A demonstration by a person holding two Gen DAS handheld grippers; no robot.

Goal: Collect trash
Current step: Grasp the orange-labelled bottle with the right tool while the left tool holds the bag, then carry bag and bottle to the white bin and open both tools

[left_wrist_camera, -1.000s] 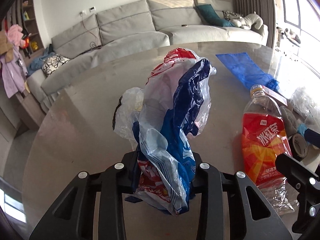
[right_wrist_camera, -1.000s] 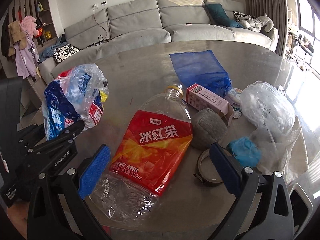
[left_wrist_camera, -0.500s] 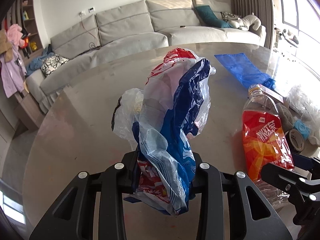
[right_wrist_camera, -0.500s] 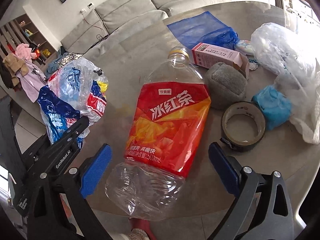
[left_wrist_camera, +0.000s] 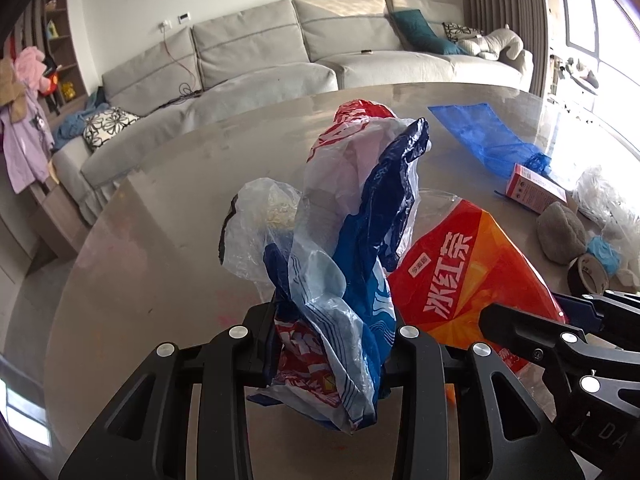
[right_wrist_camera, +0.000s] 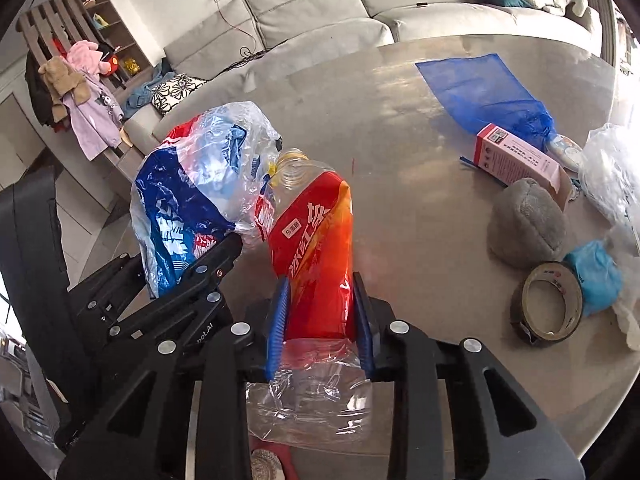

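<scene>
My left gripper [left_wrist_camera: 330, 340] is shut on a crumpled blue, white and red plastic bag [left_wrist_camera: 352, 224] and holds it upright over the round table [left_wrist_camera: 168, 208]. The bag also shows in the right wrist view [right_wrist_camera: 188, 196]. My right gripper [right_wrist_camera: 320, 320] is shut on a crushed clear bottle with a red-orange label [right_wrist_camera: 316, 248], raised off the table, its open neck touching the bag. The bottle shows at the right of the bag in the left wrist view [left_wrist_camera: 460, 276].
On the table to the right lie a pink carton [right_wrist_camera: 516, 156], a grey felt ball [right_wrist_camera: 528, 220], a tape roll [right_wrist_camera: 548, 308], a blue wad [right_wrist_camera: 596, 276], a clear plastic bag [right_wrist_camera: 612, 176] and a flat blue bag [right_wrist_camera: 480, 88]. A grey sofa [left_wrist_camera: 260, 52] stands behind.
My right gripper has closed on the bottle, lifted it off the table and carried it left up against the bag. The left gripper has held still with the bag.
</scene>
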